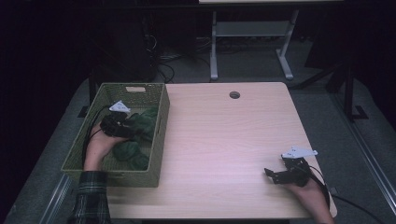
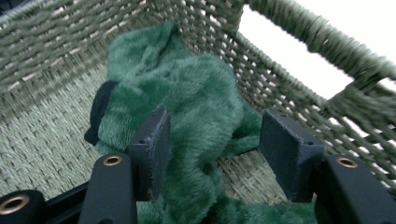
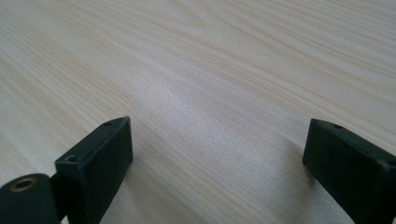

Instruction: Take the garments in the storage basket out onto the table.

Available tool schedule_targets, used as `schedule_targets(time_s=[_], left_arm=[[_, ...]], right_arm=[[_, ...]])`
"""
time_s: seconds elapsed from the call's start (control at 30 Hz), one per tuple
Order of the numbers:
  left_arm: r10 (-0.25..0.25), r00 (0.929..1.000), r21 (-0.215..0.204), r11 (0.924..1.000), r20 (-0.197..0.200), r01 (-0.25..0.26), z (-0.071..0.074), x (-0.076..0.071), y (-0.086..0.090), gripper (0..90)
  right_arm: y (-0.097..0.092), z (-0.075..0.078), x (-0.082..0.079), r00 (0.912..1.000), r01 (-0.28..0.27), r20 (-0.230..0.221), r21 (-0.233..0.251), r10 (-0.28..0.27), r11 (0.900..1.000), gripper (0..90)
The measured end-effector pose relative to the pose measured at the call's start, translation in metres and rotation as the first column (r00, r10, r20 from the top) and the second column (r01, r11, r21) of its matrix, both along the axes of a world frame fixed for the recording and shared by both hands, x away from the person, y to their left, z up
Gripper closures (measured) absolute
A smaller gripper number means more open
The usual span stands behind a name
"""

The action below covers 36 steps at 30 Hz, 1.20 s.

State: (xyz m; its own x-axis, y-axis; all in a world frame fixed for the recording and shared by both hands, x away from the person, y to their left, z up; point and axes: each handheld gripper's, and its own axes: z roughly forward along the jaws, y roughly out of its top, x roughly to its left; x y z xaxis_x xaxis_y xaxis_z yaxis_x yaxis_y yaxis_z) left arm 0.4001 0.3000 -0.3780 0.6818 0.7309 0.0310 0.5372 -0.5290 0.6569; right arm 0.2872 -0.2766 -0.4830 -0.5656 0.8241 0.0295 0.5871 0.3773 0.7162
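From the high view, a green woven basket (image 1: 161, 140) sits on the left side of the table (image 1: 224, 140). Inside it lies a fluffy green cloth (image 1: 135, 135). The left gripper (image 1: 122, 129) is down in the basket, right on the cloth. The right gripper (image 1: 271, 173) rests far off at the near right of the table, with nothing by it.

In the left gripper view, the cloth (image 2: 187, 107) is bunched up against the basket wall (image 2: 280, 79). A fold of it sits between the two jaws. One jaw touches the fluff, but the other has a gap beside it, so the left gripper (image 2: 212, 144) is partly spread and not pinching yet.

In the right gripper view, the right gripper (image 3: 217, 154) is spread wide over bare table (image 3: 210, 70).

I think the job has only started: the cloth is not grabbed yet, and it must be lifted out next.
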Motion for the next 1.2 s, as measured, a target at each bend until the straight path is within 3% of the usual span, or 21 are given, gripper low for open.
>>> schedule_targets(time_s=[0.3, 0.4, 0.43, 0.67, 0.77, 0.87, 1.03, 1.2], left_arm=[[0.030, 0.9985, 0.018, 0.9994, -0.046, -0.029, -0.014, 0.007, 0.004, 42.8], [0.056, 0.9943, 0.022, 0.9983, -0.091, -0.054, -0.019, 0.010, 0.006, 44.8], [0.067, 0.9907, 0.031, 0.9975, -0.119, -0.064, -0.021, 0.011, 0.007, 48.7], [0.086, 0.9804, 0.013, 0.9963, -0.177, -0.085, -0.024, 0.012, 0.011, 69.6], [0.101, 0.9749, -0.014, 0.9942, -0.198, -0.106, -0.023, 0.012, 0.012, 77.1], [0.086, 0.9750, -0.038, 0.9947, -0.205, -0.096, -0.019, 0.012, 0.013, 82.1], [0.078, 0.9761, -0.075, 0.9927, -0.203, -0.095, -0.014, 0.010, 0.015, 84.0], [0.073, 0.9779, -0.147, 0.9838, -0.196, -0.103, -0.006, 0.007, 0.019, 85.2]], right_arm=[[0.000, 0.000, 0.000, 1.0000, 0.000, 0.000, 0.000, 0.000, 1.0000, 7.9], [0.000, 0.000, 0.000, 1.0000, 0.000, 0.000, 0.000, 0.000, 1.0000, 7.9], [0.000, 0.000, 0.000, 1.0000, 0.000, 0.000, 0.000, 0.000, 1.0000, 7.9], [0.000, 0.000, 0.000, 1.0000, 0.001, -0.001, 0.000, -0.001, 1.0000, 7.9], [0.000, 0.000, 0.000, 1.0000, 0.000, 0.001, -0.001, 0.000, 1.0000, 7.9], [0.000, 0.000, 0.000, 1.0000, 0.000, 0.000, 0.000, 0.000, 1.0000, 7.9], [0.000, 0.000, 0.000, 1.0000, 0.000, -0.001, 0.000, 0.000, 1.0000, 8.0], [0.000, 0.000, 0.000, 1.0000, -0.001, -0.001, 0.000, 0.001, 1.0000, 8.0]])
